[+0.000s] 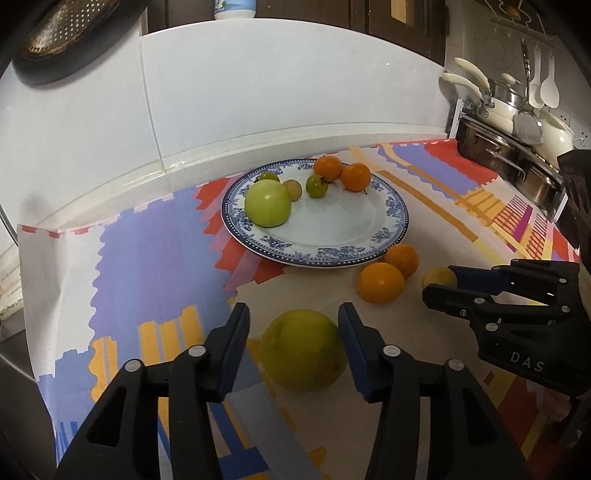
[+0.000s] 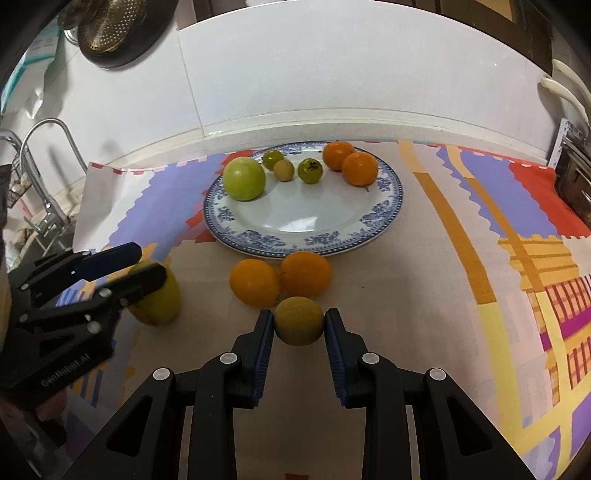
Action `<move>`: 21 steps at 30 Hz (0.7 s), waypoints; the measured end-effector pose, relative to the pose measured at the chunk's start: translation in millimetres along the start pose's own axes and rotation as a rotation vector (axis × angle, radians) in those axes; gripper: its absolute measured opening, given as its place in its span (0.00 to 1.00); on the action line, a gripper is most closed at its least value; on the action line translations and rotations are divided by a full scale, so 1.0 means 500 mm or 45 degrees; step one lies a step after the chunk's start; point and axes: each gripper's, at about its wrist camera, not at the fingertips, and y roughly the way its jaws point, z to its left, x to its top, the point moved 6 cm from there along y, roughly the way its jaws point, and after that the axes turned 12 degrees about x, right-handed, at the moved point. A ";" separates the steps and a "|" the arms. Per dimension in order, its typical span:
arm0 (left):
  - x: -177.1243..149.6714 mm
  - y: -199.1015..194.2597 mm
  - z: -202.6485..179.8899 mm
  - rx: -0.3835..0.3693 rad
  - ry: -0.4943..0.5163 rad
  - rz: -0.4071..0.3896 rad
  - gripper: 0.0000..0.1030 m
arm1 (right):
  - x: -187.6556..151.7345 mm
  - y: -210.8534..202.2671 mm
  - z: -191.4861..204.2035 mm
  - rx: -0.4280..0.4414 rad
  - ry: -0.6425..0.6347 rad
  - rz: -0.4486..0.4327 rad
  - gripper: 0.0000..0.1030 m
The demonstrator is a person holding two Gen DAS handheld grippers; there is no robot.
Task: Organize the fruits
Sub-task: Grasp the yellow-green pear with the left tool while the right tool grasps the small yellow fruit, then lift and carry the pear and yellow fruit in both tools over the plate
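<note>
A blue-rimmed white plate (image 1: 397,221) (image 2: 295,221) holds a green apple (image 1: 267,205) (image 2: 243,178), two oranges (image 1: 355,177) (image 2: 359,168) and three small greenish fruits. Two oranges (image 1: 381,282) (image 2: 305,274) lie on the cloth just in front of the plate. My left gripper (image 1: 293,317) (image 2: 147,264) is open around a large yellow-green fruit (image 1: 303,349) (image 2: 162,302) on the cloth, with gaps on both sides. My right gripper (image 2: 298,317) (image 1: 437,286) is shut on a small yellowish round fruit (image 2: 298,320) (image 1: 439,277), its pads touching both sides.
A colourful patterned cloth (image 1: 147,258) (image 2: 480,258) covers the counter. A white tiled wall runs behind. Steel pots and hanging utensils (image 1: 517,147) stand at the right. A faucet and sink (image 2: 48,206) are at the left. A perforated pan (image 2: 110,26) hangs above.
</note>
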 end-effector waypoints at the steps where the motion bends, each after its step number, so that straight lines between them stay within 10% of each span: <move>1: -0.001 0.001 -0.001 -0.003 0.002 0.001 0.51 | 0.000 0.000 0.000 0.000 -0.001 -0.002 0.29; 10: -0.019 0.008 -0.020 -0.046 0.034 0.043 0.62 | -0.002 -0.003 -0.002 0.008 0.015 -0.001 0.29; 21: -0.034 0.018 -0.034 -0.119 -0.003 0.087 0.48 | -0.004 -0.004 -0.004 0.017 0.020 0.001 0.29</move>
